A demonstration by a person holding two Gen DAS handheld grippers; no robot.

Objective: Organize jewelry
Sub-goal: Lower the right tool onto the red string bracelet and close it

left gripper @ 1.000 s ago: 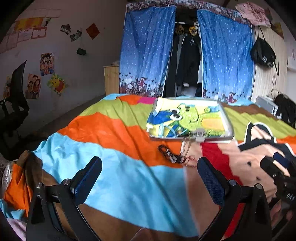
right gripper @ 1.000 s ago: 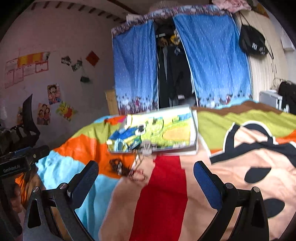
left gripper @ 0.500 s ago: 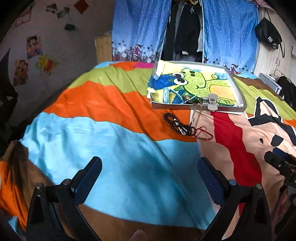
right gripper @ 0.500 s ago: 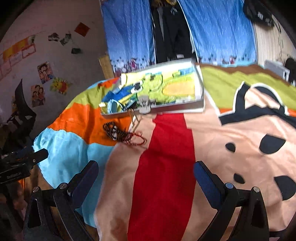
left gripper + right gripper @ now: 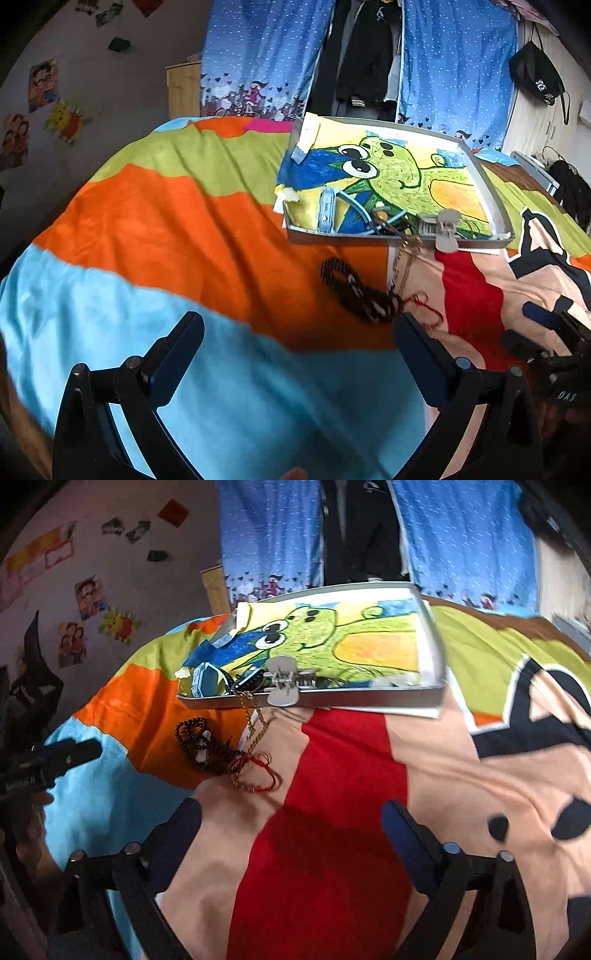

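Both the left gripper (image 5: 295,354) and right gripper (image 5: 290,830) are empty, jaws wide, the right just narrowing, aimed at the bead bracelets (image 5: 207,742) beside the tray (image 5: 332,700) edge.

Matt metal tray (image 5: 369,701) on soft cloth bedspread (image 5: 332,775).

Striped bedspread (image 5: 155,221) under tray (image 5: 495,206), beads (image 5: 195,738), red bracelet (image 5: 258,775)

L wrist: angled down, bedspread (image 5: 229,229) near | R wrist: same tilt, from right | shared: tray (image 5: 491,192)
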